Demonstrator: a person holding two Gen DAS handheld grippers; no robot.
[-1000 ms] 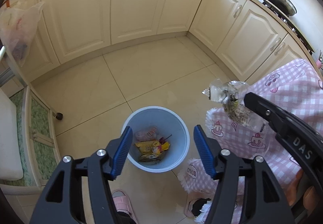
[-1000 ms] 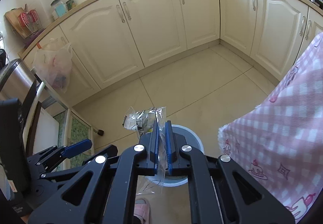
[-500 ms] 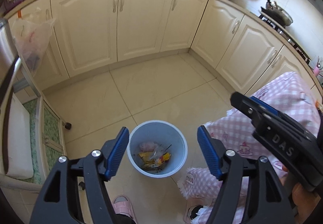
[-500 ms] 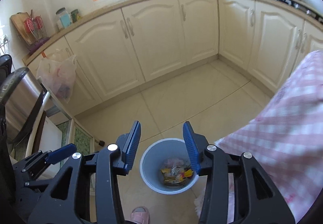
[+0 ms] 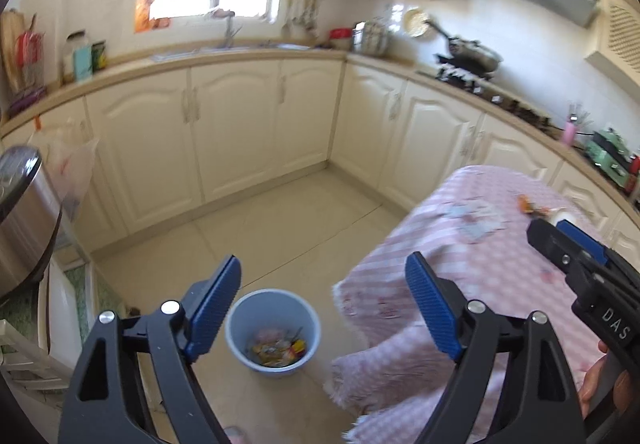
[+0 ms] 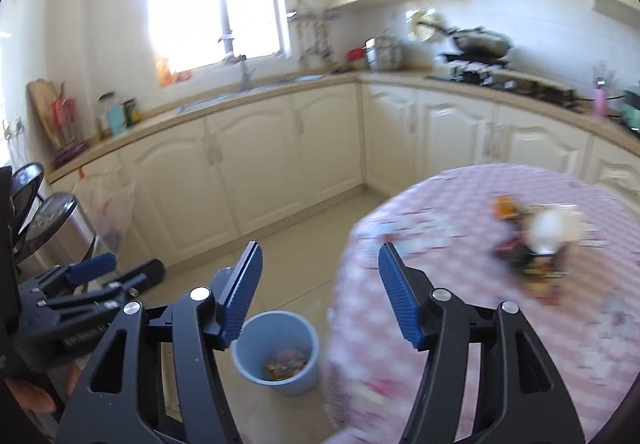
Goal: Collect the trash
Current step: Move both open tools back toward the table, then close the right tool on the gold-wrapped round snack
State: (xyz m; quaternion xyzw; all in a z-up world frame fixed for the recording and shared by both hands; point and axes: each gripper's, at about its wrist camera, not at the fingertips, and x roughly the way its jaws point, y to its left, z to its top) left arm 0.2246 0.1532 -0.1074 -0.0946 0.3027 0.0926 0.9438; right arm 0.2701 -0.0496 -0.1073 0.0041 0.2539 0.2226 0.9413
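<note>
**A:** Status on the tongs?

**B:** Both released, nothing in either. My left gripper point(image 5: 324, 308) is nearly spread and its jaws are opening further. My right gripper point(image 6: 320, 292) is partly spread, jaws opening too. No wrapper or scrap between the blue pads on either side.

**A:** Bin?

**B:** Blue bin point(image 6: 276, 352) sits on the floor tiles, just beside the draped near edge of the table. Wrappers already lie in its bottom. From the left wrist it shows between my fingers point(image 5: 272, 332), below them.

**A:** What's left to collect?

**B:** A trash pile point(image 6: 536, 244) on the pink checked tablecloth point(image 6: 460, 304), toward the far right side of the table top. Blurred: an orange wrapper, dark wrappers, something pale and round on top. I can't tell the items apart. The left wrist only catches an orange scrap point(image 5: 530, 204) near the far edge, beyond my right gripper's tip point(image 5: 568, 244).

**A:** Plan?

**B:** My read: next pickup, right hand is nearer. Come in low over the cloth, pads either side of one wrapper's edge, and clench on the wrapper only. Pinching the cloth would drag the whole pile. Take the loose outer piece first; the round thing may roll.

**A:** Beyond that?

**B:** Cabinets point(image 5: 236, 132) and counter, not relevant.
</note>
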